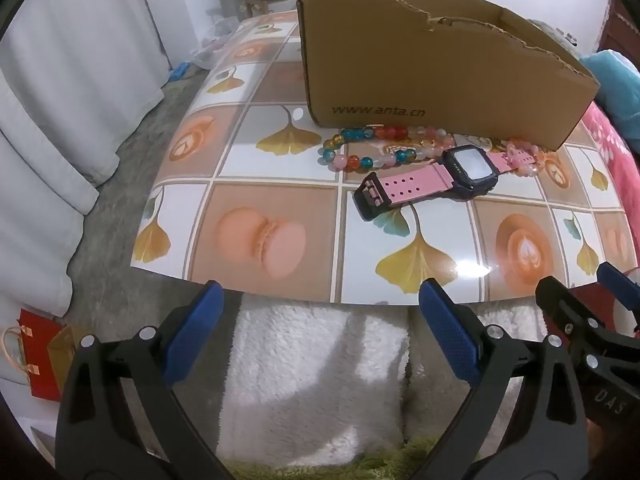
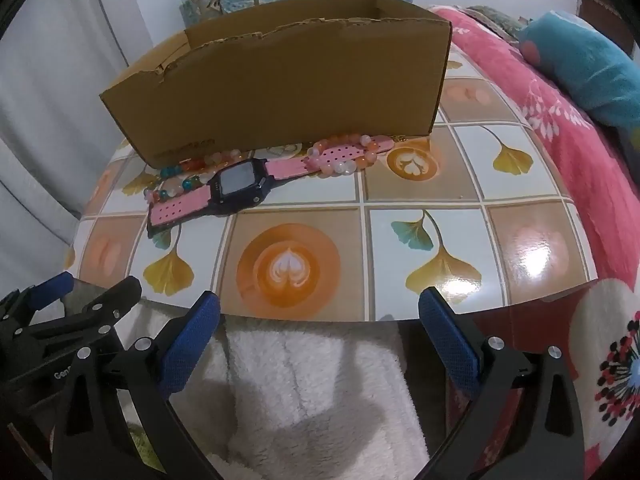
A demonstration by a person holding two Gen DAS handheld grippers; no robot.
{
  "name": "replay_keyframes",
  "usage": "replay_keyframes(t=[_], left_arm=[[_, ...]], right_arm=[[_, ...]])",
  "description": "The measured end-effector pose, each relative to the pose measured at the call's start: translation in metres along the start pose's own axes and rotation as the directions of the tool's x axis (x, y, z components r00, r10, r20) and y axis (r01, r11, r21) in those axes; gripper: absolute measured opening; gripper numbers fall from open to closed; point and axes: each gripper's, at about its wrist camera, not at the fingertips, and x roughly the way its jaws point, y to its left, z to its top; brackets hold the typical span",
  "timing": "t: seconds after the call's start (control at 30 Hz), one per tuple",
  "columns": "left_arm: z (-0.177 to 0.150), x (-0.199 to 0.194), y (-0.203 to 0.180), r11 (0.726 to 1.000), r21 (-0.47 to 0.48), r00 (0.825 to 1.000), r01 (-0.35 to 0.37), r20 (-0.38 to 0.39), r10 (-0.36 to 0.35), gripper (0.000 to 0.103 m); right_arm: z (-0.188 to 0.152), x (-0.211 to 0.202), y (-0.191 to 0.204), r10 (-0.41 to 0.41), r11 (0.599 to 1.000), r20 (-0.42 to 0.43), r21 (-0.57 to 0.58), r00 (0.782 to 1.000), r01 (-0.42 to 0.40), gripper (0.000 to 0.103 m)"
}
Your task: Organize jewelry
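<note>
Jaws of left gripper (image 1: 320, 312) and right gripper (image 2: 320, 320) wide apart, empty, at tabletop (image 2: 400, 200) near edge. Smartwatch (image 1: 470, 168) overlaps bead bracelets (image 1: 384, 146) beside cardboard box (image 1: 440, 80); risk: lifting strap drags beads along.

The open right gripper (image 2: 320, 320) is hovering at bottom centre; a watch (image 2: 240, 184) is lying mid-left before the box (image 2: 280, 80).

Glossy table, matt cardboard, shiny beads

The table (image 2: 400, 184) top is smooth and reflective; the cardboard box (image 1: 420, 76) has a torn, rough rim; the bead bracelet (image 1: 360, 148) looks glassy; the watch (image 1: 436, 178) strap looks matt.
</note>
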Motion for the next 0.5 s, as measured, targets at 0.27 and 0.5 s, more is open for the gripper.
replay_keyframes(t=[0.27,0.5], left_arm=[[0.0002,0.0009,0.0022,1.0,-0.002,1.0,0.0,-0.001,0.0,0.095],[0.0008,0.0016,0.003,1.0,-0.004,1.0,0.001,-0.001,-0.001,0.095]], right_arm=[[0.0008,0.0008,0.0027,-0.003,1.0,-0.002,-0.001,1.0,0.003,0.097],[0.001,0.0005,0.0032,-0.002,1.0,-0.001,-0.004,1.0,0.002,0.097]])
